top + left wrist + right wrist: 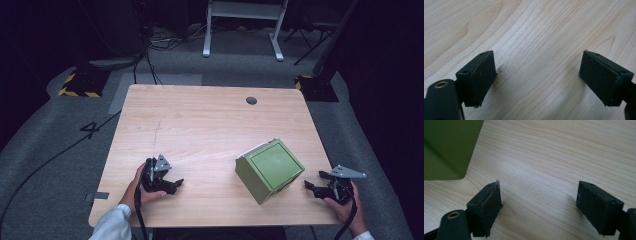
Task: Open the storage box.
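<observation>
A green box (269, 170) sits on the wooden table (200, 125).

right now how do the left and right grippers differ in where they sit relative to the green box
The right gripper sits close beside the green box, at the table's right edge; the left gripper is farther from it, over bare wood. The right gripper view catches the box's corner; the left gripper view does not. Both are open and hold nothing.

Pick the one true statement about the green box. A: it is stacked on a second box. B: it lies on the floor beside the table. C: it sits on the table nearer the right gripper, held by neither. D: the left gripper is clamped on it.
C: the green box rests on the wooden table close to the right gripper, whose jaws stand open and empty, as do those of the left gripper.
</observation>
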A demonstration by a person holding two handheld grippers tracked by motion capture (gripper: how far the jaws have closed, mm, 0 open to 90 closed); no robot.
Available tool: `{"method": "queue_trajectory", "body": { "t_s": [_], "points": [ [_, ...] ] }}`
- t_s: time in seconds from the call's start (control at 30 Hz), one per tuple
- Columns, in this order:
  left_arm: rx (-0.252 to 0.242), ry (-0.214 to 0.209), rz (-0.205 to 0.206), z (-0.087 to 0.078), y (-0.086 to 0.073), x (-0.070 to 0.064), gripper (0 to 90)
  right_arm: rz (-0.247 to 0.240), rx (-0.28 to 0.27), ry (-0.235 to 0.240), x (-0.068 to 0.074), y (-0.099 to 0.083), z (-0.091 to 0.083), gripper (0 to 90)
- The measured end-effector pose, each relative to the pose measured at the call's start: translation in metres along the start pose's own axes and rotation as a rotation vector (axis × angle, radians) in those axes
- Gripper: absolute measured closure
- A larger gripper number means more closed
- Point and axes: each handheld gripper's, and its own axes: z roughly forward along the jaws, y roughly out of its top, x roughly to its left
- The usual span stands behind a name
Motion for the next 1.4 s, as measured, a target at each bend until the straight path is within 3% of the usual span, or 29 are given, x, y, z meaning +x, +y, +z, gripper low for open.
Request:
{"method": "queue_trajectory", "body": {
  "t_s": [0.17, 0.33, 0.57, 0.7, 0.73, 0.83, 0.9, 0.97, 1.0, 1.23, 1.4],
  "points": [
    [0.000, 0.000, -0.001, 0.000, 0.000, 0.000, 14.1, -0.003, 0.000, 0.006, 0.000, 0.000, 0.000, 20.2],
    [-0.002, -0.003, -0.002, 0.000, 0.000, 0.000, 14.1, -0.049, 0.000, 0.045, 0.004, 0.001, 0.000, 20.2],
    [-0.002, -0.002, -0.002, 0.000, 0.000, 0.000, 14.1, -0.091, -0.010, 0.039, 0.008, 0.002, 0.000, 20.0],
    [-0.003, -0.001, -0.002, 0.000, 0.000, 0.000, 14.1, -0.084, -0.006, 0.041, 0.010, 0.004, 0.000, 22.5],
    [-0.003, -0.001, -0.002, 0.000, 0.000, 0.000, 14.1, -0.077, -0.041, 0.097, 0.016, 0.008, -0.002, 22.9],
    [-0.002, -0.001, -0.003, 0.000, 0.000, 0.000, 14.1, -0.113, -0.056, 0.110, 0.025, 0.016, -0.003, 24.0],
    [0.000, -0.001, -0.003, -0.001, -0.001, 0.001, 14.1, -0.159, -0.065, 0.151, 0.036, 0.025, -0.006, 24.8],
    [-0.001, 0.001, -0.002, -0.001, -0.001, 0.001, 14.1, -0.168, -0.066, 0.165, 0.038, 0.026, -0.007, 25.3],
    [-0.001, 0.001, 0.002, -0.002, -0.002, 0.001, 14.1, -0.171, -0.071, 0.194, 0.040, 0.027, -0.009, 26.7],
    [-0.001, 0.002, 0.001, -0.002, -0.002, 0.001, 14.1, -0.181, -0.089, 0.215, 0.045, 0.034, -0.014, 31.8],
    [-0.001, 0.000, -0.002, -0.001, -0.002, 0.001, 14.1, -0.221, -0.068, 0.220, 0.053, 0.039, -0.012, 40.3]
  ]
}}
